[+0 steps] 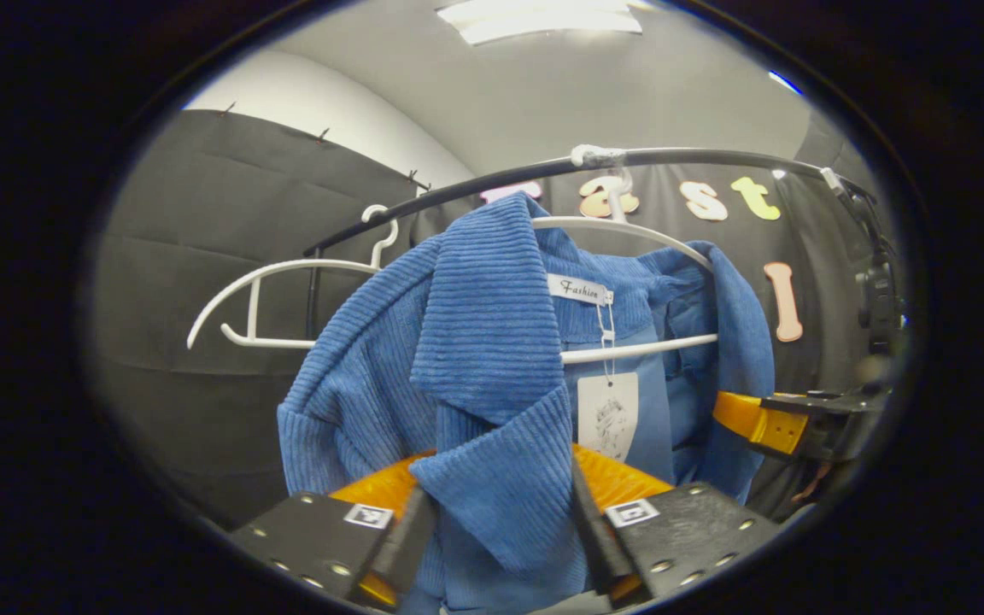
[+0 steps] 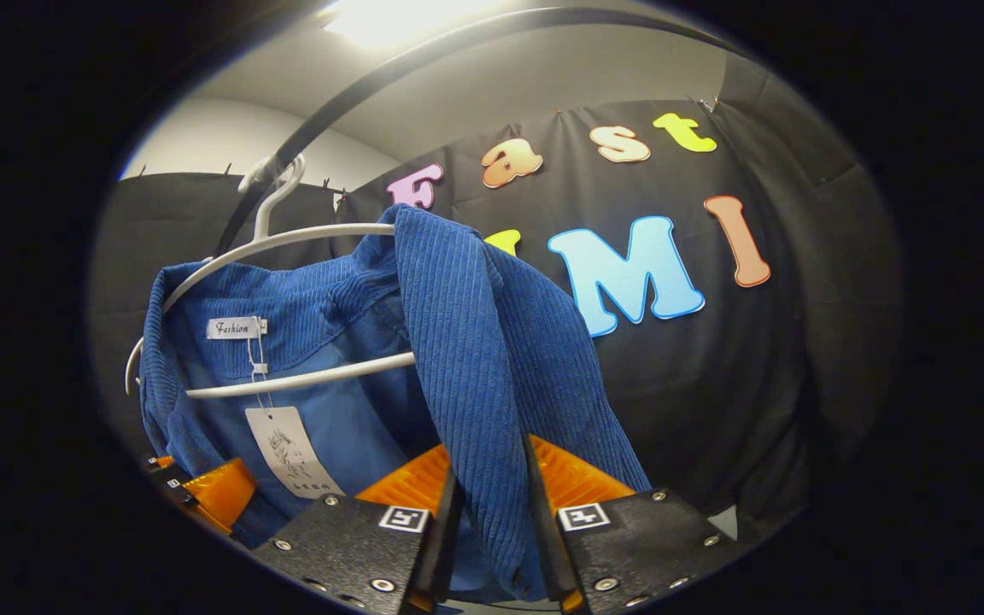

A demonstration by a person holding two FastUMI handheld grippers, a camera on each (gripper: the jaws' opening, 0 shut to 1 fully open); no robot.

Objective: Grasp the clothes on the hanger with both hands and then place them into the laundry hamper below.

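I see my left gripper (image 1: 496, 521) and right gripper (image 2: 492, 521) each pinching the blue coat (image 1: 492, 342), which hangs on a white hanger (image 1: 629, 229) from a black rail (image 1: 697, 158) by the black wall (image 1: 227, 222)

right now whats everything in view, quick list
jacket: one, blue corduroy, on a hanger, both front edges gripped
paper tag: one, white, hanging at the collar
hangers: two, white; one carrying the jacket, one bare beside it
rail: one, black, overhead, holding the hangers
ceiling light: one, white, above
left gripper: shut on the jacket's left front edge
right gripper: shut on the jacket's right front edge
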